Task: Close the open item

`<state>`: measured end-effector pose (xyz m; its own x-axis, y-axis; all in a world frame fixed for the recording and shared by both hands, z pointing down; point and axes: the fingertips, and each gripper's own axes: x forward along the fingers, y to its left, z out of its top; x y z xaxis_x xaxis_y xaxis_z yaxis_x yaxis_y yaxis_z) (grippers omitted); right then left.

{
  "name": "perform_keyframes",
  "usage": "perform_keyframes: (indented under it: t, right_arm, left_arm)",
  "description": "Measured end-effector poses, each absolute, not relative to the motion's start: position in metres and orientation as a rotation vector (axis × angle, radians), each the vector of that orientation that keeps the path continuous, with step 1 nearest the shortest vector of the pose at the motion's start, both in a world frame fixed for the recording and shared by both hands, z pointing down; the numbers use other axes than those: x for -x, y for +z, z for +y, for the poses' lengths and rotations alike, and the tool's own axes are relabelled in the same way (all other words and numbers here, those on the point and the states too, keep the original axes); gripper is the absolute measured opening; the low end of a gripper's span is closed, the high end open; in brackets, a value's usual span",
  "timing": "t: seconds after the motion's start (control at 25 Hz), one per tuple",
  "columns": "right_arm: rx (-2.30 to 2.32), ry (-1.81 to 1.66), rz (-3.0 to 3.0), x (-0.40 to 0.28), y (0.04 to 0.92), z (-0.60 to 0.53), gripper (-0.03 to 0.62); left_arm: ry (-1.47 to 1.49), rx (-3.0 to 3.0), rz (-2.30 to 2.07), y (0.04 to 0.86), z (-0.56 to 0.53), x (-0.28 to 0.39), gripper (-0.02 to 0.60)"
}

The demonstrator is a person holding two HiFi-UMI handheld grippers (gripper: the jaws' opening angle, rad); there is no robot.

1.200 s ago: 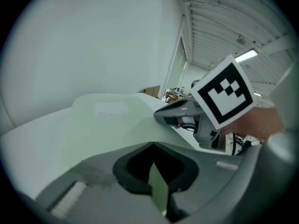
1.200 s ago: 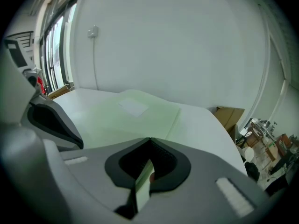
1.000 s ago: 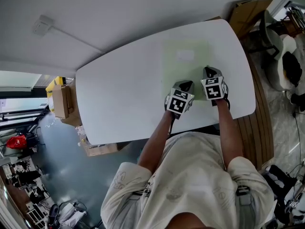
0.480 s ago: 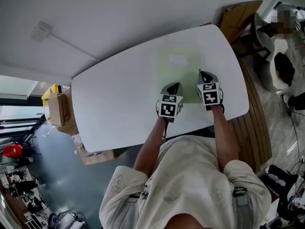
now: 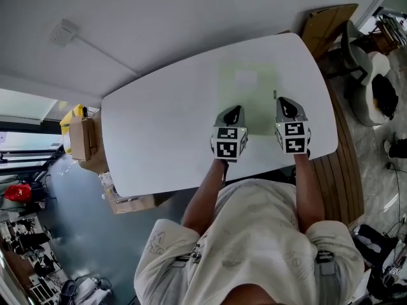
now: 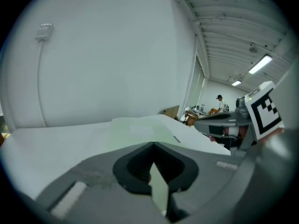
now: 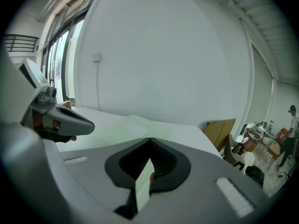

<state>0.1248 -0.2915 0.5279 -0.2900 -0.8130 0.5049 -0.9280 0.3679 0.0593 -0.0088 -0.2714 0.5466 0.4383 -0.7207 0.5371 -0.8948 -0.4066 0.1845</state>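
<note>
The thin pale green flat folder (image 5: 248,84) lies on the white counter (image 5: 159,129), its long side running away to the far side, and the left claw (image 5: 233,112) and right claw (image 5: 284,101) each pinch its near edge, equally close.

Thin pale green folder (image 5: 247,88) lying on white table (image 5: 159,126)

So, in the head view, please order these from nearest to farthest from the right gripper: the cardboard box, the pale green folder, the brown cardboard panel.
1. The pale green folder, on the table, its edge in the right gripper's jaws.
2. The cardboard panel, beyond the table's far right corner.
3. The cardboard box, past the table's left end.
</note>
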Motion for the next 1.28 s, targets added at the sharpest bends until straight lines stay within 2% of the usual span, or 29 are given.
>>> perform_keyframes:
  t: [0.48,0.84,1.28]
  right_arm:
    - [-1.567,0.203,-2.297,-0.109,0.460,-0.285,0.002]
    - [-1.662,0.009,-2.392,-0.111,0.390,-0.277,0.002]
    - [-1.734,-0.178,-2.455,-0.113,0.333,-0.263,0.002]
  left_arm:
    - [0.220,-2.381,-1.684,0.454,-0.276,0.042,0.002]
    - [-0.012,-2.538,-1.927,0.353,-0.264,0.052,0.002]
    - [-0.051,-2.603,-1.941,0.329,-0.251,0.053,0.002]
